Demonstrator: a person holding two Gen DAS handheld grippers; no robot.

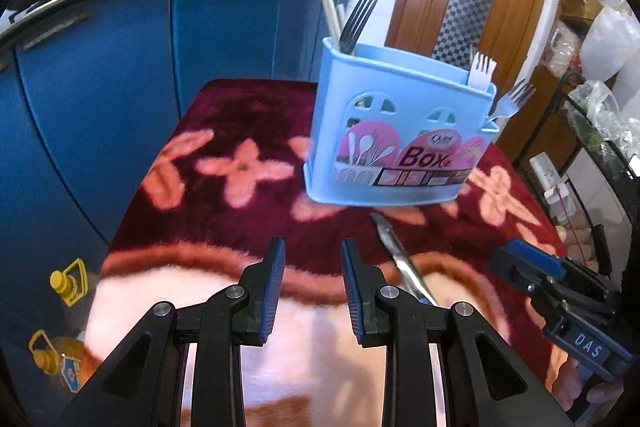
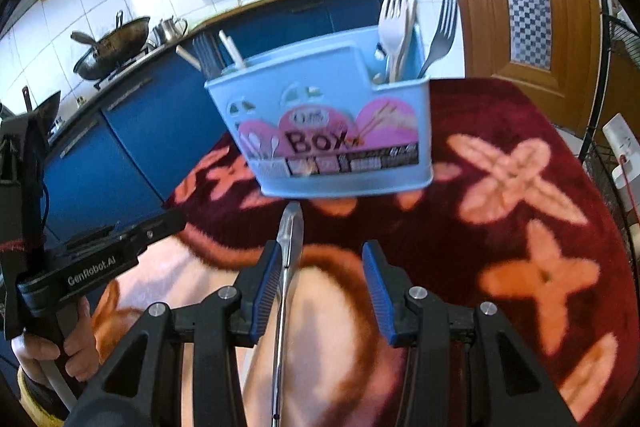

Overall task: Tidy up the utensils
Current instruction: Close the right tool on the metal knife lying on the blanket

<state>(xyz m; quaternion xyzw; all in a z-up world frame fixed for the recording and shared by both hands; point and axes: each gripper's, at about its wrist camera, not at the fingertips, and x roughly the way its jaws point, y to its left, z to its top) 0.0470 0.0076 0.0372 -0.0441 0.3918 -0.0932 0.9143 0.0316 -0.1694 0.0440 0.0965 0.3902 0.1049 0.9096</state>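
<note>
Shiny knife (image 2: 289,247) lies at 12 o'clock between the right gripper (image 2: 320,291) fingers, both grippers' fingers apart; it could slip from a sideways pinch

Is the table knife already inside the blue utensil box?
No, the table knife lies on the red floral cloth in front of the blue utensil box, beside the open right gripper.

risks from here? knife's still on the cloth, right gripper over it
1. The knife lies close to one finger of the open right gripper, off centre; closing may pinch its edge and twist it.
2. The blue utensil box stands just past the knife tip; pushing forward could shove it.
3. The plush cloth may hinder getting under the flat blade.
</note>
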